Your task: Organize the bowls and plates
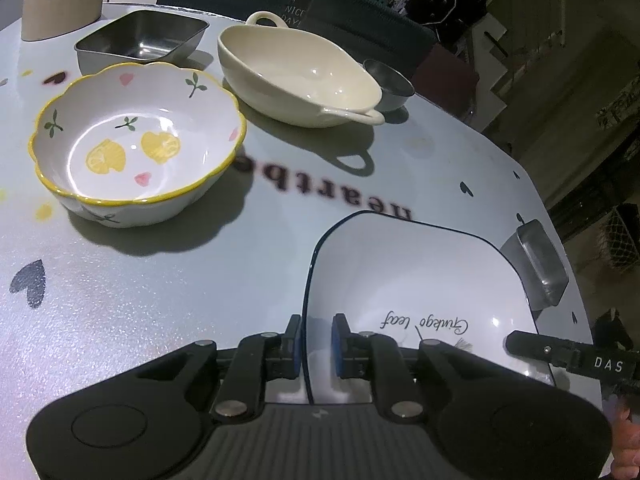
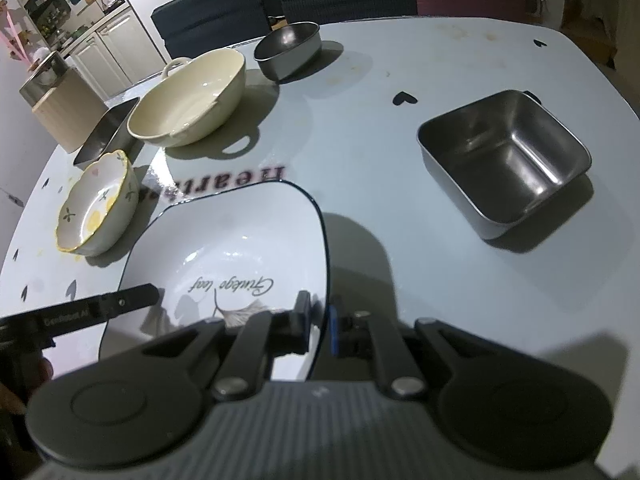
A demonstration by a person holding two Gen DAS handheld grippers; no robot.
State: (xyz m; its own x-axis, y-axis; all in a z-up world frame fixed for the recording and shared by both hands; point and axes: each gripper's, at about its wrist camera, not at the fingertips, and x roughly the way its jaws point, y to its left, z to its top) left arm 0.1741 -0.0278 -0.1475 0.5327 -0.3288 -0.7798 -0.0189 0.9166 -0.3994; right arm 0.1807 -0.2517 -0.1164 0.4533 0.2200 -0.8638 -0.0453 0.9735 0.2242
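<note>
Both tongs on white square plate (image 1: 420,280) | L tongs (image 1: 317,340) straddle rim, narrow gap | R tongs (image 2: 319,326) same

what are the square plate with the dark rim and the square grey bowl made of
White square plate with dark rim: looks like glazed ceramic, with glossy highlights and printed lettering. Square grey metal bowl: likely stainless steel, brushed and softly reflective inside, with thin walls.

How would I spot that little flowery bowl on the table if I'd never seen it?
Start at the word printed across the pale table. Just beside its lettering sits the scalloped bowl, nearer than the cream handled dish and the square steel tray. It alone has a wavy yellow rim, with lemons, leaves and pink hearts painted inside.
</note>
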